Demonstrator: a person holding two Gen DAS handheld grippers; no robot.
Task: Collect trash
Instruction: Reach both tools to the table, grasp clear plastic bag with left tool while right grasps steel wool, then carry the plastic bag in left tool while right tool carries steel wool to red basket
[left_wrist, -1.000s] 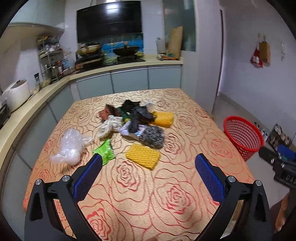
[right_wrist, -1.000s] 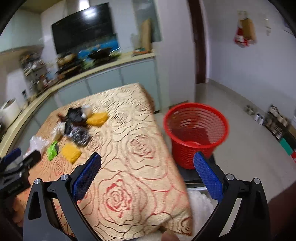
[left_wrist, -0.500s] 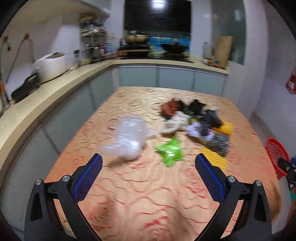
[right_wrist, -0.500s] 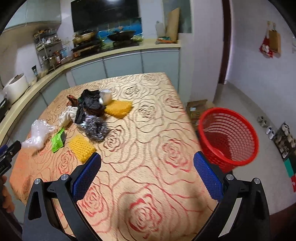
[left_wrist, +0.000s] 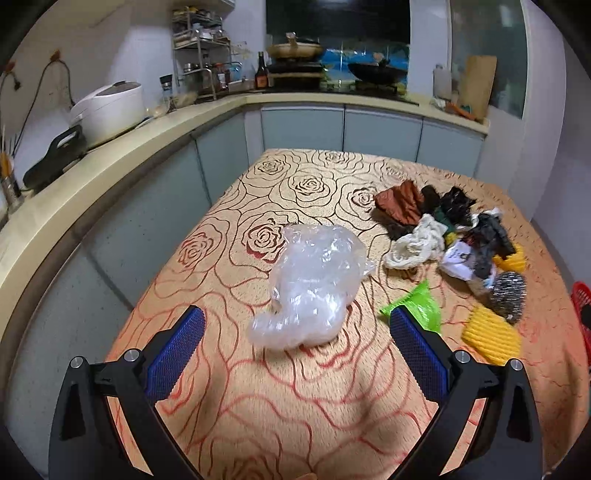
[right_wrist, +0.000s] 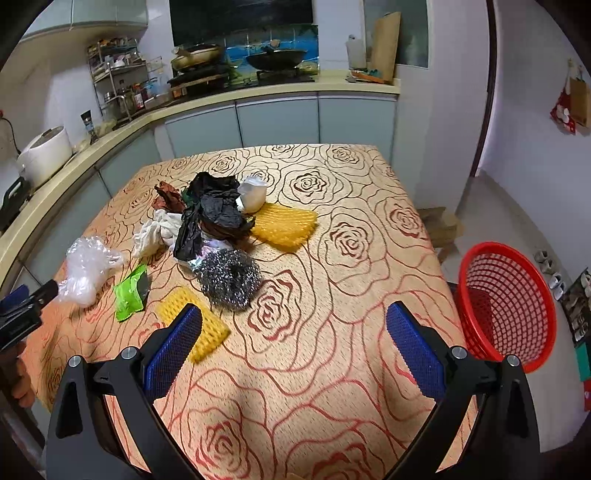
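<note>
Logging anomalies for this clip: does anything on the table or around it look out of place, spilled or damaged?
Only the expected litter: a clear plastic bag, green wrapper, steel scourer, yellow foam nets and crumpled scraps lie strewn over the tablecloth. The red basket stands upright beside the table. Nothing looks spilled or broken.

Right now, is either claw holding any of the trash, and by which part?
Nothing is held. The left claw is open, facing the crumpled clear plastic bag; the right claw is open over the rose-patterned tablecloth.

The left gripper (left_wrist: 295, 347) and the right gripper (right_wrist: 293, 343) both hover level, jaws spread wide apart and holding nothing.
</note>
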